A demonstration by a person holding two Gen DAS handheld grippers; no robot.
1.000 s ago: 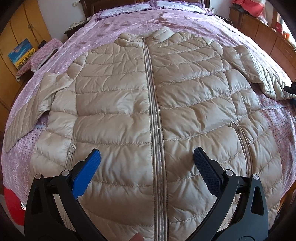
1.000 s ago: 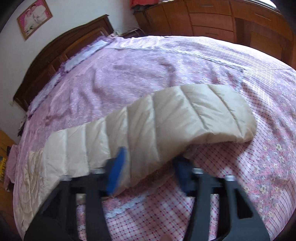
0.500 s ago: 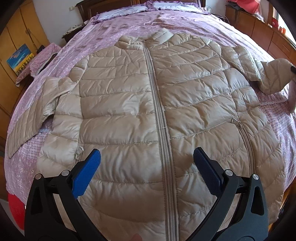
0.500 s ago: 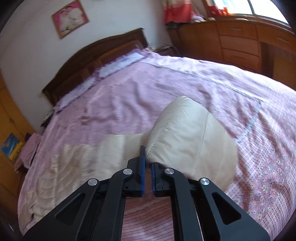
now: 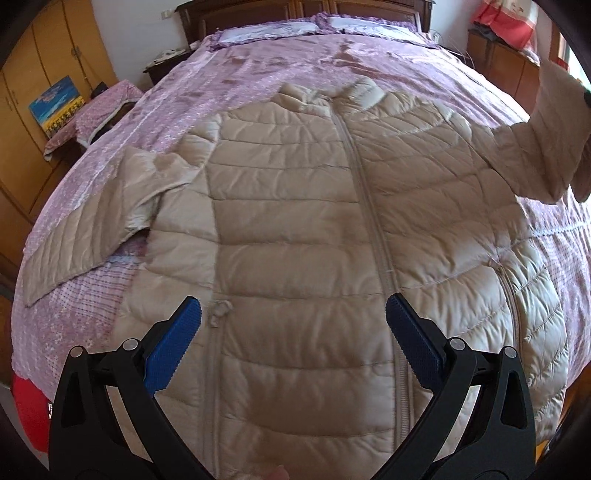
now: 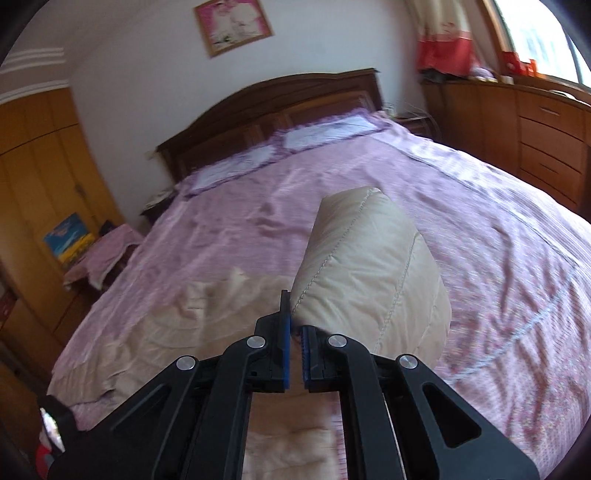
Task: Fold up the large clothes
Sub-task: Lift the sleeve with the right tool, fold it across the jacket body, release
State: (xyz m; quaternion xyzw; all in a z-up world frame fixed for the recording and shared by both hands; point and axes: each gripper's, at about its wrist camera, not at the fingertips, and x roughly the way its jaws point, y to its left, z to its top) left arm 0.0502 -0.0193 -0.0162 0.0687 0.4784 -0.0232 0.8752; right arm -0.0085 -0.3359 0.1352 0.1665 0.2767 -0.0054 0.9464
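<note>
Beige and quilted, the jacket [image 5: 295,229] lies front up and zipped on the bed [image 5: 280,62], collar toward the headboard [image 5: 295,11], as the left wrist view shows. Its zip [image 5: 373,221] runs down the middle. One sleeve [image 5: 92,236] lies flat on the pink spread at the picture's left. The other sleeve [image 5: 543,147] is lifted off the bed at the right edge, cuff end raised. The left gripper [image 5: 293,317] hangs above the jacket's lower half with its blue pads [image 5: 173,347] wide apart and nothing between them. A red object [image 5: 26,410] shows at the lower left beside the bed.

From the right wrist view, the right gripper [image 6: 295,332] is clamped on the sleeve [image 6: 369,273], jaws almost together with fabric pinched between the blue pads [image 6: 284,350]. The sleeve bulges upward and forward from the grip, held clear of the bed [image 6: 480,206]. The jacket's body [image 6: 166,332] lies below and to the left. Behind stand the headboard [image 6: 273,107], two pillows [image 6: 295,144], a framed picture [image 6: 232,24] on the wall and wooden drawers [image 6: 535,129] at right.
</note>
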